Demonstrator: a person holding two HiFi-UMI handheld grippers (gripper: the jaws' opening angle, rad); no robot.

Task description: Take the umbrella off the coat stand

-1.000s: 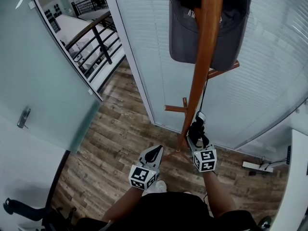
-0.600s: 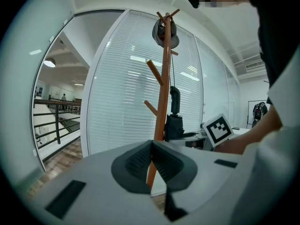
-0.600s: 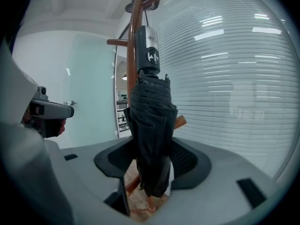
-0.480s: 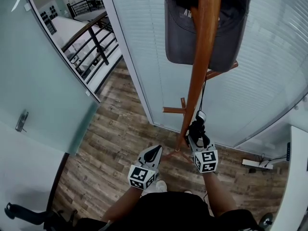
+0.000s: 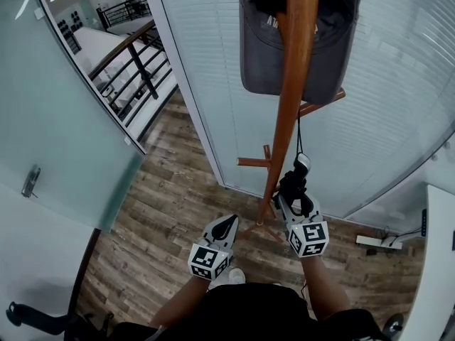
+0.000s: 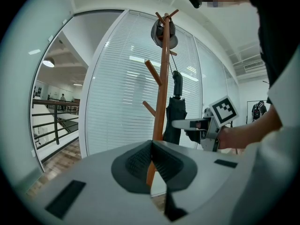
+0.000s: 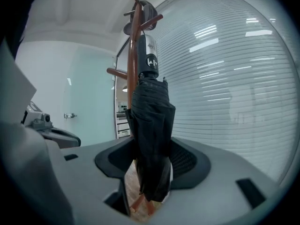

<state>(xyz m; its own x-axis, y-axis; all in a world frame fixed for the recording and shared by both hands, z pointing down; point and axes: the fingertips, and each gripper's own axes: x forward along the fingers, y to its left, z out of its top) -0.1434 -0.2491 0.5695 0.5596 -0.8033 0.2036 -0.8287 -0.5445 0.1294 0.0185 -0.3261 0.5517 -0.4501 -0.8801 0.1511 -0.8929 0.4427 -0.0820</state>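
Note:
A tall wooden coat stand (image 5: 291,98) rises in front of me, with a grey cap (image 5: 263,48) on its top. The folded black umbrella (image 5: 290,185) hangs beside the pole by a thin strap from a side peg. My right gripper (image 5: 291,197) is shut on the umbrella's folded cloth; in the right gripper view the umbrella (image 7: 151,139) fills the gap between the jaws, its handle (image 7: 149,60) above. My left gripper (image 5: 229,223) stays lower left of the pole, shut on nothing. The left gripper view shows the stand (image 6: 162,78), the umbrella (image 6: 175,118) and the right gripper (image 6: 183,124).
A glass wall with white blinds (image 5: 213,84) stands right behind the stand. A frosted glass door with a handle (image 5: 30,182) is at the left, a railing (image 5: 135,62) beyond it. A power strip (image 5: 370,241) lies on the wooden floor; a white desk edge (image 5: 437,261) is at the right.
My right gripper has risen along the pole with the umbrella in it, so the handle sits higher. The left gripper has stayed where it was.

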